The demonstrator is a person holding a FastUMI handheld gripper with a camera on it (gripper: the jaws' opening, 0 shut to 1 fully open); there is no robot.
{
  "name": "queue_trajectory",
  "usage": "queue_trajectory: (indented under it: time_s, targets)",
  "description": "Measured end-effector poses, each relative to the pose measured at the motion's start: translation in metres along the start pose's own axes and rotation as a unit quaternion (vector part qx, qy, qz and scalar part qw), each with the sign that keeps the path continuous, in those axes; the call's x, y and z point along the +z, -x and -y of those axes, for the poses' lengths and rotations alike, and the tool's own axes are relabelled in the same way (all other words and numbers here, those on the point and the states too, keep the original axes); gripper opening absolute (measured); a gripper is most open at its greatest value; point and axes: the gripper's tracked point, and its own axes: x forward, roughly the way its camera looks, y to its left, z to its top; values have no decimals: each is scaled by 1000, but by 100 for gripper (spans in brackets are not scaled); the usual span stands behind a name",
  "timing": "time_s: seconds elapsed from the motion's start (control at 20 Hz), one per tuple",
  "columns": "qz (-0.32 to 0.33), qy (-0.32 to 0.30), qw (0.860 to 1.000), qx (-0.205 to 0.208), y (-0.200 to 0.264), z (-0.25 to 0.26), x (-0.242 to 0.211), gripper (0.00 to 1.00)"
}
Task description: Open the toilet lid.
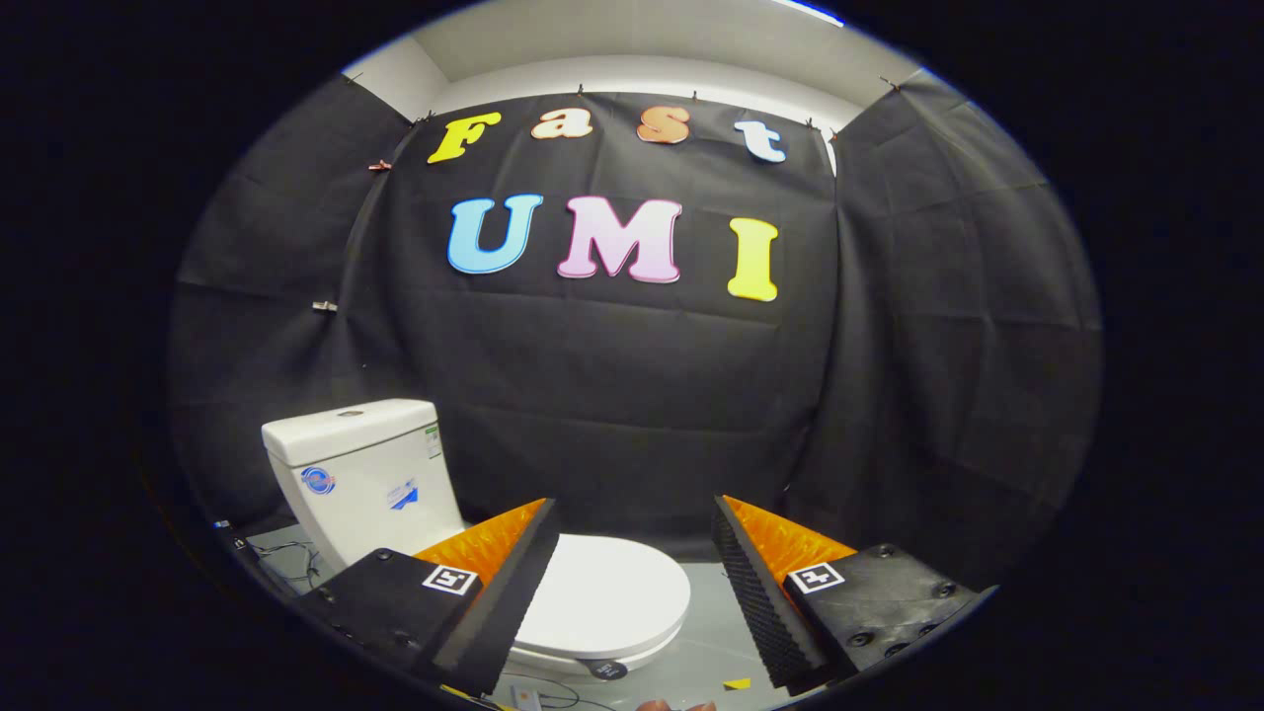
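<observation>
Our gripper (632,592) hangs wide open and empty above the closed toilet lid (602,597), near-right of the tank (360,474); we judge the lid rigid, smooth, hinged, best hooked under its front lip.

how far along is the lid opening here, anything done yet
Nothing looks done: the toilet lid lies flat and closed on the bowl, in front of the tank. In hand: the gripper is open, with the lid seen between its spread fingers and beyond them, and no visible contact. Left: reach the lid's front edge, catch it, and swing it up toward the tank.
</observation>
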Motion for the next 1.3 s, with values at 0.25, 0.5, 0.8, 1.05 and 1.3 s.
queue_trajectory:
  time_s: [0.25, 0.5, 0.8, 1.05, 1.3]
  targets:
    - [-74, -69, 994, 31, -14, -2, -71, 98]
    - [-157, -160, 974, 38, -17, 3, -145, 99]
    - [-221, -302, 927, 36, -19, 15, -198, 99]
    - [-271, -377, 885, 34, -13, 18, -248, 99]
    - [-315, -454, 833, 33, -15, 15, -285, 99]
